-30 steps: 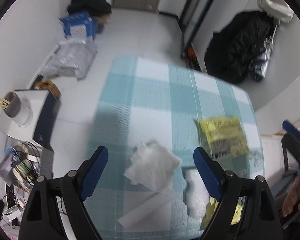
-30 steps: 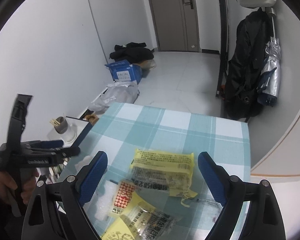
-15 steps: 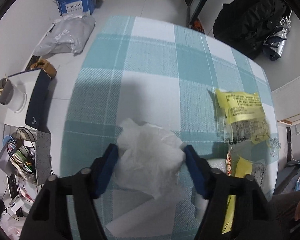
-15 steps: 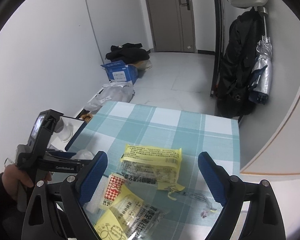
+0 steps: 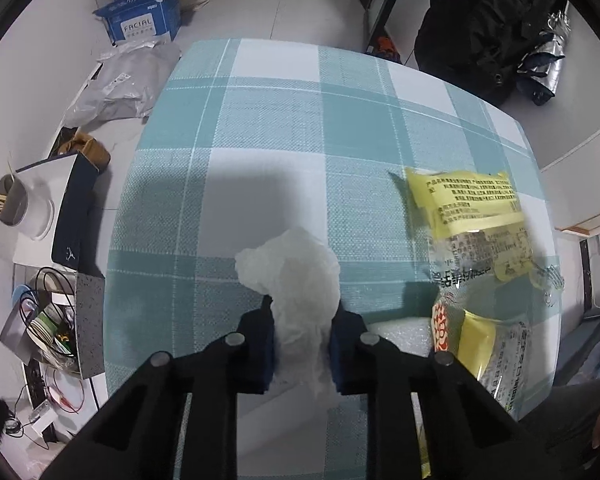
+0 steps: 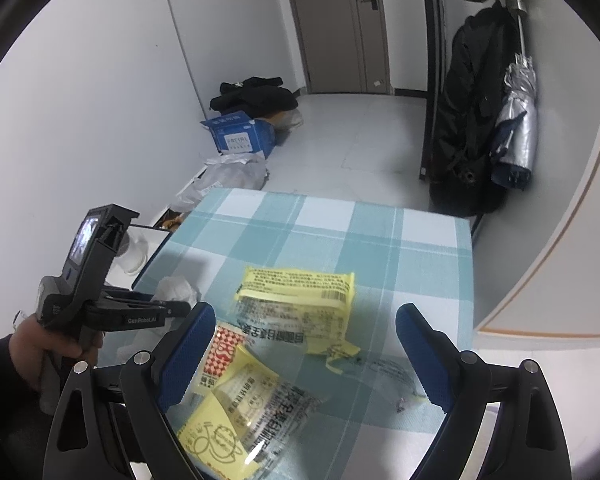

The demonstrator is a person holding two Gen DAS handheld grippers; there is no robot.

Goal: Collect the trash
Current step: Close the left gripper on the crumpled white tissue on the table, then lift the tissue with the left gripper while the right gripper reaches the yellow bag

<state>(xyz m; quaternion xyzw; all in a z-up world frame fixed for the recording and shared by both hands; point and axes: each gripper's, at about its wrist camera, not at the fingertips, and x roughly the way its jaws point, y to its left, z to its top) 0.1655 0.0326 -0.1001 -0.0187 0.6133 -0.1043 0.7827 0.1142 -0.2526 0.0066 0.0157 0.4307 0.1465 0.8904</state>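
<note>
The crumpled white tissue (image 5: 296, 280) lies on the checked tablecloth (image 5: 276, 128), near its front edge, with the left gripper (image 5: 302, 344) closing on it: the blue pads (image 5: 269, 354) already press into its lower part, while most of the wad bulges out beyond the fingertips. That shallow bite is the likely trouble; soft paper held by one fold could tear or slip free on the lift, and a loose tail might drag the foam piece (image 5: 400, 334) lying just right of the tissue. Further right of the tissue lie the yellow wrappers (image 6: 300, 304). The right gripper (image 6: 304, 356) hangs over them with its jaws spread wide, holding nothing.
</note>
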